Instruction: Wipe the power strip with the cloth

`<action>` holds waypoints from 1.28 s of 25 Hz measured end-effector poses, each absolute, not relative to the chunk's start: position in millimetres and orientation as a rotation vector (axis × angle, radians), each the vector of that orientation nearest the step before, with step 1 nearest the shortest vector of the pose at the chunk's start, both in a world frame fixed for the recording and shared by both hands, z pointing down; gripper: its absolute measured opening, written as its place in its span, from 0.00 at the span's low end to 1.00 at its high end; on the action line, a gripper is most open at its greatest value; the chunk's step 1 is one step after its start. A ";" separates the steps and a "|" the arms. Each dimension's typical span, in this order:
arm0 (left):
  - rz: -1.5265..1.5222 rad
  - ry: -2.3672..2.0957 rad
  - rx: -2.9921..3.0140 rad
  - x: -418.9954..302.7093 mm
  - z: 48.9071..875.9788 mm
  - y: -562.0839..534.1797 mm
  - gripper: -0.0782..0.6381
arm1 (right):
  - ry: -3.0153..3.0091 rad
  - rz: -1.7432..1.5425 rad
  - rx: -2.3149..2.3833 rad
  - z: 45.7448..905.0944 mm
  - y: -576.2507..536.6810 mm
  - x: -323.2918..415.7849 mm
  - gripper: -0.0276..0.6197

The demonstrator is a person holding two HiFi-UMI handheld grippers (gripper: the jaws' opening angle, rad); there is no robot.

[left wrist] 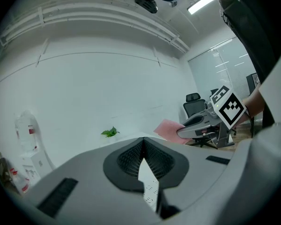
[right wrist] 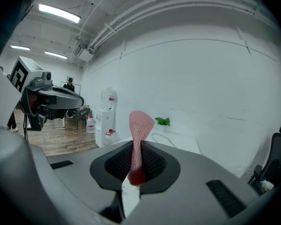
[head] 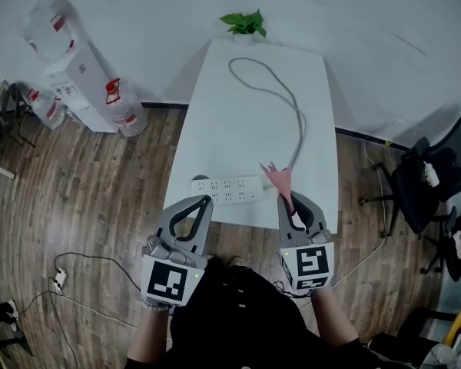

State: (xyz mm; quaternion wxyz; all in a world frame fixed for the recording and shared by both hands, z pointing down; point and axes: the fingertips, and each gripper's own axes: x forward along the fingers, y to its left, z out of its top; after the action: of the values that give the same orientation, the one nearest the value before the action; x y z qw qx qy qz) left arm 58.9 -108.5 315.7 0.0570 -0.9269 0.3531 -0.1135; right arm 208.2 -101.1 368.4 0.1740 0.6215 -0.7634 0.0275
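The left gripper (head: 207,201) is closest, at 7 o'clock, with its jaws pressed together and nothing in them. The right gripper (head: 290,200) is at 5 o'clock. The big white table (head: 246,121) runs up to 12 o'clock. A grey cable (head: 286,98) curls over it. The power strip (head: 226,189) lies near the table's close edge, at the gripper tips. The right gripper pinches the small pink cloth (head: 280,177) by one corner, right by the strip's end. I think hard rubbing could pull the cloth out of that tiny pinch. Nothing holds the strip, so a push might slide it off the edge
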 end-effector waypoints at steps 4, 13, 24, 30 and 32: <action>-0.352 1.067 -2.815 52.1 315.7 -120.6 0.12 | -2.145 0.090 1.778 373.0 -112.6 205.9 0.13; -0.369 1.069 -2.818 40.1 323.9 -133.5 0.12 | -2.048 0.162 1.767 410.4 -125.8 217.4 0.13; -0.402 1.142 -2.816 16.5 335.7 -139.4 0.12 | -1.944 0.268 1.712 472.9 -137.4 226.8 0.13; -0.428 1.150 -2.803 8.4 340.6 -141.1 0.12 | -1.895 0.385 1.707 514.9 -137.7 232.7 0.13; -0.435 1.162 -2.802 5.2 342.8 -140.5 0.12 | -1.887 0.430 1.716 525.8 -137.0 234.7 0.13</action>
State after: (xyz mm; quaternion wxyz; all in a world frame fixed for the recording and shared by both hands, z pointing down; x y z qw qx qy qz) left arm 5.2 -140.5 342.8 0.0387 -0.9136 0.3789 -0.1420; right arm 234.7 -137.0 525.8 0.2740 0.6381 -0.7016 0.1598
